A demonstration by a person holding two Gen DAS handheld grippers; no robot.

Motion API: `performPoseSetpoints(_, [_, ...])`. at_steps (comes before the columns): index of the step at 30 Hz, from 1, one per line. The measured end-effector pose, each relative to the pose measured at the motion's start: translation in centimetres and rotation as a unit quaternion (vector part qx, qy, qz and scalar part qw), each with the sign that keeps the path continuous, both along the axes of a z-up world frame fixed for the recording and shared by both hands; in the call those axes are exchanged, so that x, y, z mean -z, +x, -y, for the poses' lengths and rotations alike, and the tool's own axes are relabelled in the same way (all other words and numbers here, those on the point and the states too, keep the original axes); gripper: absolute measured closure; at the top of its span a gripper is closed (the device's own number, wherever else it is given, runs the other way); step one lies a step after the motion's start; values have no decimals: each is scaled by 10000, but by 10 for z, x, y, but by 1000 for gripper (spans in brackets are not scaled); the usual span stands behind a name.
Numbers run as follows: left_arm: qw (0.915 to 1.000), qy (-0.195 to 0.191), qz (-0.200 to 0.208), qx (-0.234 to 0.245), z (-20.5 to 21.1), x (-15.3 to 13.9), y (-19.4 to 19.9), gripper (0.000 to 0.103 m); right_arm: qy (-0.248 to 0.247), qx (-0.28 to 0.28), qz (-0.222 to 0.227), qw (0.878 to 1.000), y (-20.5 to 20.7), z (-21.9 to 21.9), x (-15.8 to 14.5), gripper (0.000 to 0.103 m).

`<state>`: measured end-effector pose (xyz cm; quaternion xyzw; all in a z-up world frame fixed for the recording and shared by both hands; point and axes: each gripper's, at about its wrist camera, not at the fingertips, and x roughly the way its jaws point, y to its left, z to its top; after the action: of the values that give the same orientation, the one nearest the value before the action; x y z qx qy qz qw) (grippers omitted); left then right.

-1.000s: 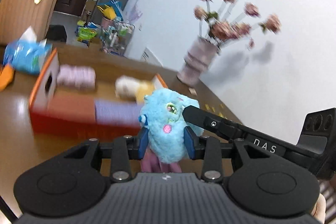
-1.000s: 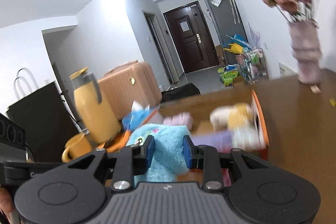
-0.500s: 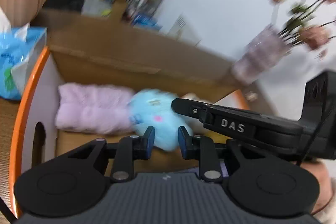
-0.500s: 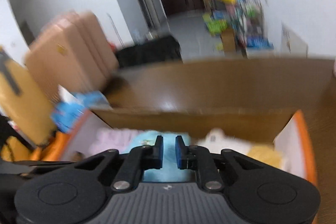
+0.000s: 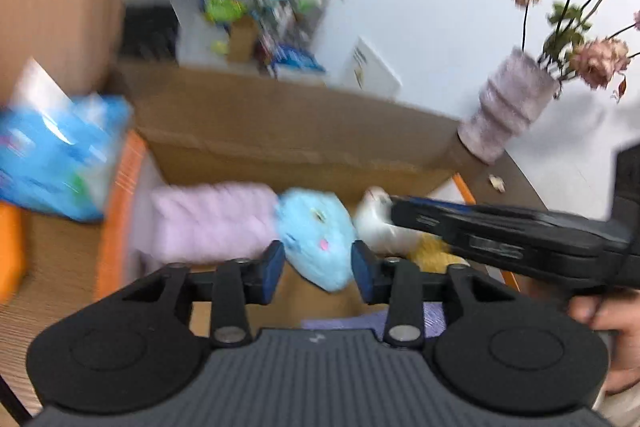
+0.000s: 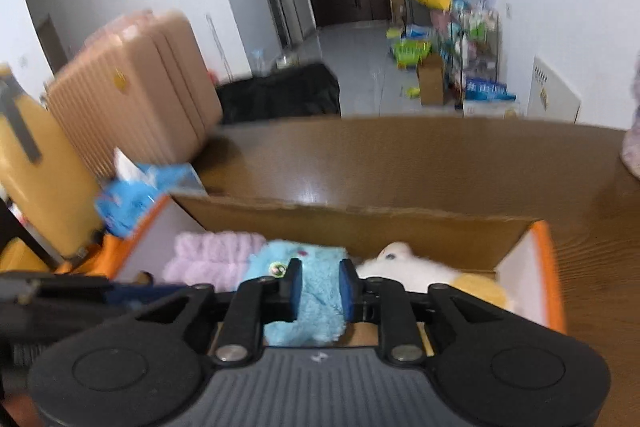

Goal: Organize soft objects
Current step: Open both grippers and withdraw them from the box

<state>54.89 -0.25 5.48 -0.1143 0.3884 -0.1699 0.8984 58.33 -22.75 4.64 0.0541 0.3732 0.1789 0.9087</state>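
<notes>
A blue plush toy [image 5: 316, 239] lies low inside the open cardboard box [image 5: 280, 147], between a pink fluffy cloth [image 5: 212, 223] and a white and yellow plush [image 5: 376, 227]. My left gripper [image 5: 318, 267] flanks the toy's lower end; its jaws are opening and the pads sit at the fur without squeezing it. In the right wrist view my right gripper [image 6: 320, 285] has the blue plush toy [image 6: 316, 267] pinched between its pads, the fur bulging above and below, while its jaws are opening. The right tool's black housing [image 5: 520, 243] reaches in from the right.
A blue tissue pack [image 5: 60, 155] sits by the box's left orange rim. A vase of flowers [image 5: 508, 107] stands at the table's far right. A yellow jug [image 6: 36, 167] and a pink suitcase [image 6: 132, 83] are to the left. A person's hand [image 5: 608, 311] grips the right tool.
Both grippers carried the blue toy from in front of the box over its near wall and down inside. Both pairs of jaws squeezed narrower, then widened again.
</notes>
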Motion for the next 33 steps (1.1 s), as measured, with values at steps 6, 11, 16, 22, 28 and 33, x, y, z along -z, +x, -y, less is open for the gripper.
performPoseSetpoints(6, [9905,920,813,-619,-28,-55,-62,46,-274,259,471,9982,-68,36,-49,59])
performPoseSetpoints(11, [9488,2192,1946,-1178,-27,-70,-126,18,-993,629,1558,9808,-143,56,-76,13])
performPoseSetpoints(16, [9546,1933,1859,-1298,-33,-82,-157,18,-1108,751,1846,9736,-189,64,-90,12])
performPoseSetpoints(22, [9543,1791,1984,-1333,-41,-91,-194,17,-982,765,2128,9691,-226,59,-107,12])
performPoseSetpoints(28, [9541,1565,2136,-1401,-44,-81,-250,15,-949,726,2425,9628,-273,48,-100,11])
performPoseSetpoints(33, [9636,1310,2069,-1070,-40,-49,-308,13,-761,512,2587,9616,-333,44,-75,11])
